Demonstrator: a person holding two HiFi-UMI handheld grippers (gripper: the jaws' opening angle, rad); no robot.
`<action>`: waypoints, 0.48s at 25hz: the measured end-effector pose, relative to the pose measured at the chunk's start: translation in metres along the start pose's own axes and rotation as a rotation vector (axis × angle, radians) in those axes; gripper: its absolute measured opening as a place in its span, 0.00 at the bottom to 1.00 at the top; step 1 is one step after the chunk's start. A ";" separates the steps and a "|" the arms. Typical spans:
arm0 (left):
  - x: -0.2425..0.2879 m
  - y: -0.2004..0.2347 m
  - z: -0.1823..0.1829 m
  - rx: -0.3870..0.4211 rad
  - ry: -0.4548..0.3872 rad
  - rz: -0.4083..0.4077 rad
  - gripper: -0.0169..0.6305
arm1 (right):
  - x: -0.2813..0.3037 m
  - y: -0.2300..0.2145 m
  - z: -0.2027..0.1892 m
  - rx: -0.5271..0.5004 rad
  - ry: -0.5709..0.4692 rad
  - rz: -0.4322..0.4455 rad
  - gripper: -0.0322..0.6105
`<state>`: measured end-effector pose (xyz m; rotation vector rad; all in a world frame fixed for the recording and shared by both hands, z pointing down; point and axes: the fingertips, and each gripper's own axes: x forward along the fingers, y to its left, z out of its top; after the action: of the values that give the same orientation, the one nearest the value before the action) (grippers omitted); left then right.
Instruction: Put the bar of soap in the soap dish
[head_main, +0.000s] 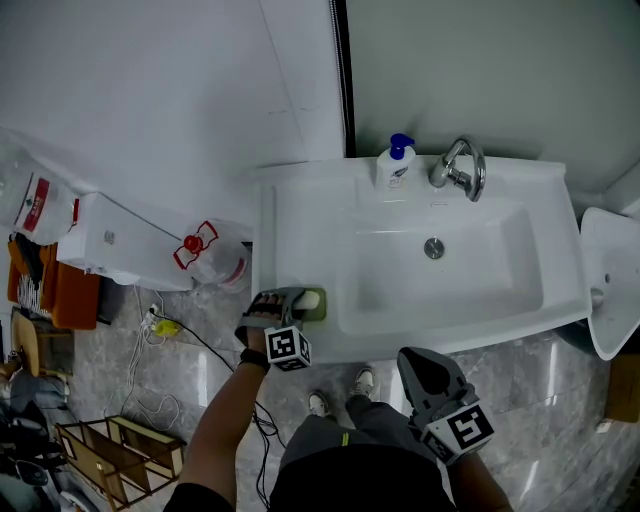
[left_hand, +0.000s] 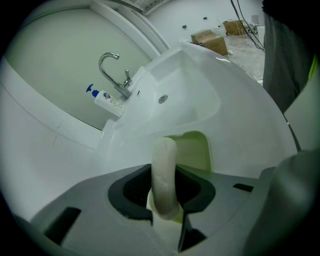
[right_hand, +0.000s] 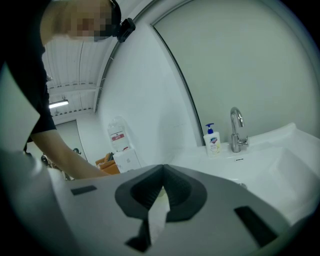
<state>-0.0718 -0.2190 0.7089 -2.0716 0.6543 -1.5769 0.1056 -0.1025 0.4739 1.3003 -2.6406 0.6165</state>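
A pale cream bar of soap (left_hand: 164, 172) stands on edge between the jaws of my left gripper (left_hand: 165, 195), which is shut on it. Just beyond it, a light green soap dish (left_hand: 194, 150) sits on the sink's rim. In the head view the left gripper (head_main: 296, 303) holds the soap (head_main: 310, 299) over the dish (head_main: 320, 312) at the front left corner of the white sink (head_main: 300, 215). My right gripper (head_main: 415, 362) hangs in front of the sink's front edge, away from the dish. In its own view the right gripper (right_hand: 161, 172) has its jaw tips touching, with nothing between them.
A pump bottle of hand soap (head_main: 394, 165) and a chrome faucet (head_main: 460, 168) stand at the back of the sink, with the drain (head_main: 434, 248) in the basin. On the floor to the left are a water jug (head_main: 215, 255), a cable (head_main: 200, 345) and a wooden rack (head_main: 110, 450). A white fixture (head_main: 610, 280) is at the right.
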 end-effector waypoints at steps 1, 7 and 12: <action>0.000 0.000 -0.001 0.000 0.003 -0.002 0.21 | 0.000 0.000 0.000 0.002 0.000 0.001 0.07; -0.001 0.000 -0.004 -0.012 0.010 -0.016 0.21 | -0.002 0.003 -0.004 0.006 -0.001 -0.002 0.07; -0.001 -0.002 -0.003 -0.010 0.015 -0.034 0.23 | -0.005 0.003 -0.005 0.008 -0.011 -0.006 0.07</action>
<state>-0.0749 -0.2175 0.7100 -2.0903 0.6369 -1.6124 0.1065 -0.0949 0.4759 1.3163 -2.6447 0.6212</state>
